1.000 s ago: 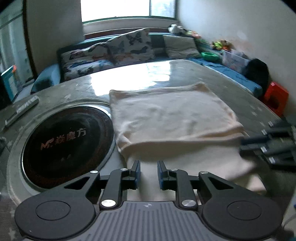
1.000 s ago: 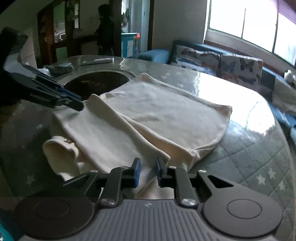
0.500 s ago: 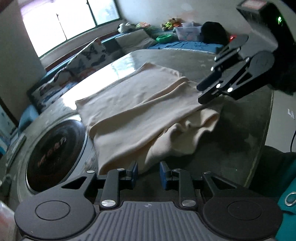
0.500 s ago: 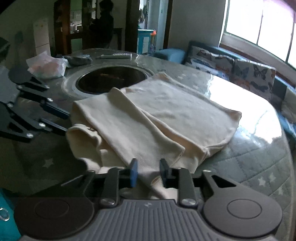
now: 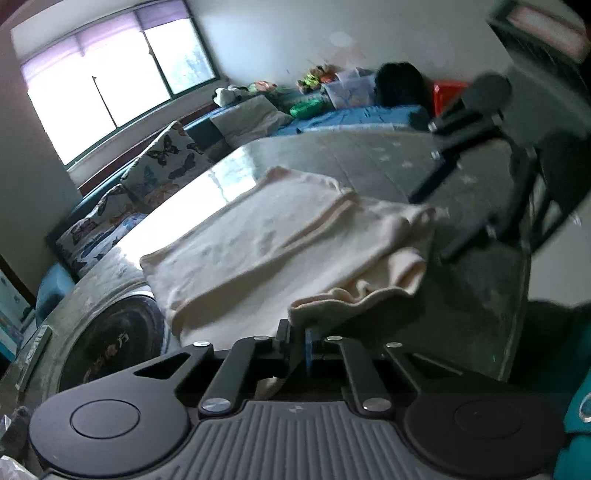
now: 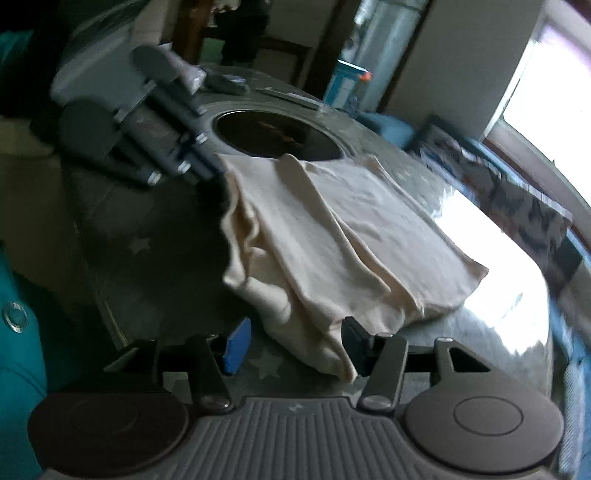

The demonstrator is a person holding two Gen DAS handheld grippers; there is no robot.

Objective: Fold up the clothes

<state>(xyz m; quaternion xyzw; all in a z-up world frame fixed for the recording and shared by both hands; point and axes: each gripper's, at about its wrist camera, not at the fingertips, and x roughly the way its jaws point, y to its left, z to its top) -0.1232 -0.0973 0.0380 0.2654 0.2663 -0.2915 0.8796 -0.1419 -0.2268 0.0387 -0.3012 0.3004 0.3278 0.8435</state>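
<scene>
A cream garment (image 5: pixel 273 236) lies loosely folded in layers on the grey star-patterned table (image 5: pixel 369 158). At the bottom of the left wrist view, my left gripper (image 5: pixel 297 341) is shut on the garment's near edge, and the cloth bunches up just beyond the pads. The right wrist view shows that gripper (image 6: pixel 212 168) pinching the garment's far left corner. My right gripper (image 6: pixel 295 341) has its jaws opening, with a drooping corner of the garment (image 6: pixel 325 236) lying between the blue pad (image 6: pixel 236 345) and the black one, neither pressing on it. From the left, the right gripper (image 5: pixel 437 221) hovers beside the garment's right end.
A round black cooktop (image 6: pixel 277 136) is sunk into the table just behind the garment. Small items and a bag (image 6: pixel 192 75) lie at the table's far side. A sofa with butterfly cushions (image 5: pixel 162 158) runs under the window. A person (image 6: pixel 240 29) stands in the doorway.
The left gripper closed on the garment's near edge. The right gripper's jaws spread apart around the garment's corner. Both views rolled and shifted along the table edge.
</scene>
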